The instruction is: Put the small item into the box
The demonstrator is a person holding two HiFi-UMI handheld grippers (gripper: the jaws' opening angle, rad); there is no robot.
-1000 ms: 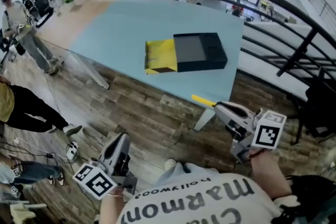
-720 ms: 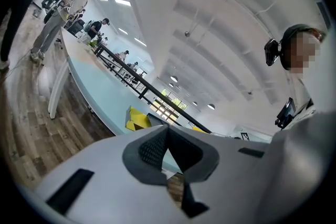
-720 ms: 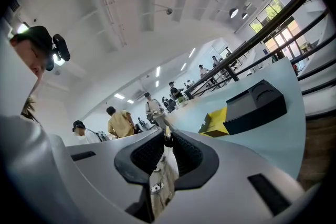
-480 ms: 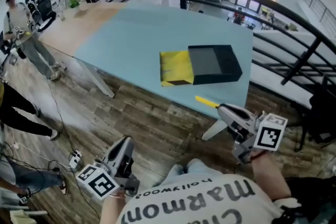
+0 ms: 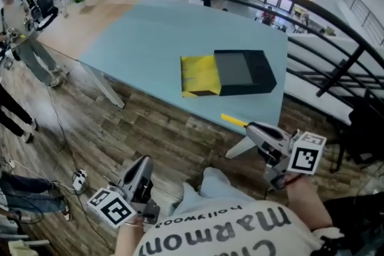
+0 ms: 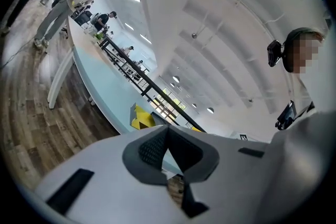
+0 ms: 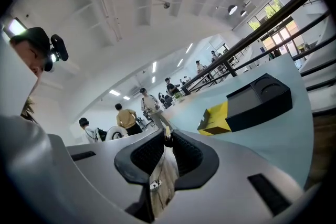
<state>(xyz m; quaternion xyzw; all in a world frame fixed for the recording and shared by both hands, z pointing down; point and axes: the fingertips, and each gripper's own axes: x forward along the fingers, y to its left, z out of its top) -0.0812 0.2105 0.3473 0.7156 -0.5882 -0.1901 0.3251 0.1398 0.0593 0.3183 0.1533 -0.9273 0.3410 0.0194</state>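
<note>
To my left, the left claw [image 5: 140, 166] hangs low over the wood-plank floor [image 5: 174, 129], short of the pale blue counter [image 5: 150, 33]. In its own view [image 6: 167, 131] the dark pads are clenched tip to tip with nothing between them. Further across, mid-counter, sits a shallow black cardboard box [image 5: 243, 72] with its recess open upward and a yellow section [image 5: 200, 75] sticking out of its left end. Nearer me, at the counter's front edge and well apart from the box, lies the small item, a slim yellow stick-like piece [image 5: 233, 120]; I can't tell what exactly it is. Just beside it is the right claw [image 5: 255, 130], nose towards the piece's near end. Its view [image 7: 168, 138] shows the pads pressed together on nothing, with the box well beyond them. I judge the pick-up is the step in hand. To do it well I would first spread the right claw's pads, then bring it down from above so that it straddles the piece across its narrow width. A sideways push here could knock it off the edge onto the floor. Once it is gripped, I would lift it clear and carry it over the black recess before letting go. By count I see two claws, one box, one small item and one counter.
</note>
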